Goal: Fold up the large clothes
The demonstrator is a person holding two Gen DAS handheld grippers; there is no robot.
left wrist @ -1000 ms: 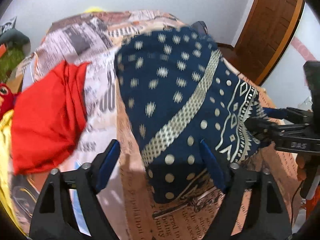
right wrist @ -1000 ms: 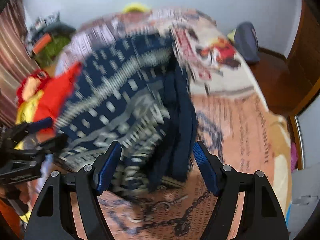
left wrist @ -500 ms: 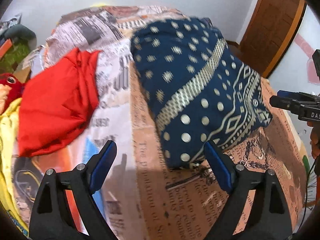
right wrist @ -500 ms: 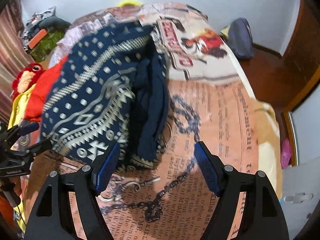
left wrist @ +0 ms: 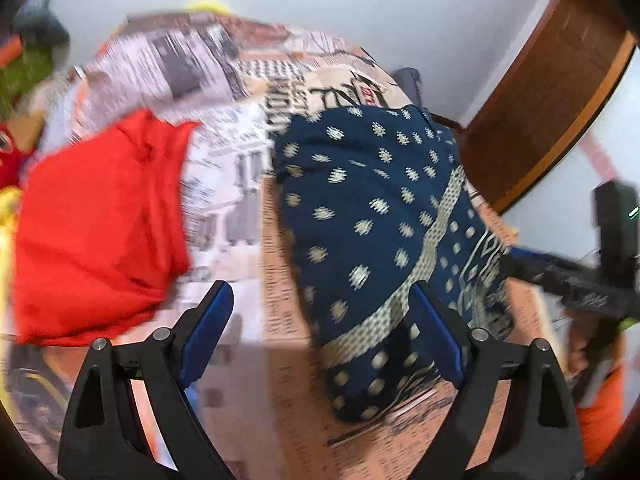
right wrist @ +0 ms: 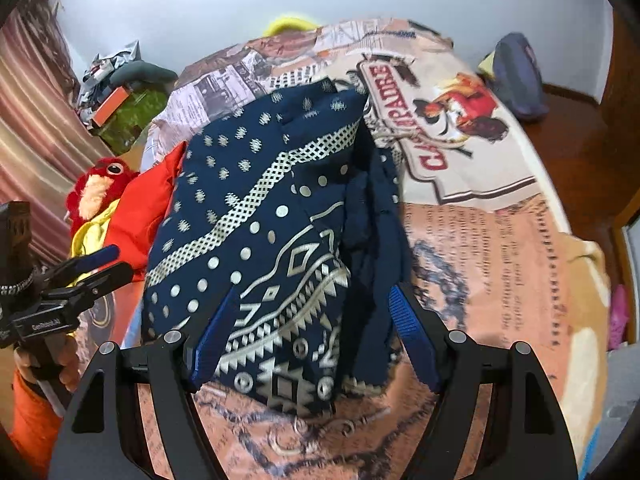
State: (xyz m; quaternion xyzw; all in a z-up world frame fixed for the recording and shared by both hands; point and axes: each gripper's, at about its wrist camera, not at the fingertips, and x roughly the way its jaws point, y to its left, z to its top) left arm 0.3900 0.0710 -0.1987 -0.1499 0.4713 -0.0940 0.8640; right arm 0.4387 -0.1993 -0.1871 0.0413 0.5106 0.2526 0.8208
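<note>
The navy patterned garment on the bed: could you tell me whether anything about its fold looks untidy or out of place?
Yes. On the navy patterned garment, a plain dark layer spills out along the right side in rumpled bunches rather than lying flat under the patterned face.

Both grippers point steeply downward. The left gripper (left wrist: 320, 328) has its jaws spread wide, nothing pinched. The right gripper (right wrist: 316, 336) likewise stands apart, gripping nothing.

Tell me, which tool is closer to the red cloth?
Left. The left tool is right next to the red cloth, which lies by its left finger. The right tool is over the blue patterned cloth, on its far side from the red one.
</note>
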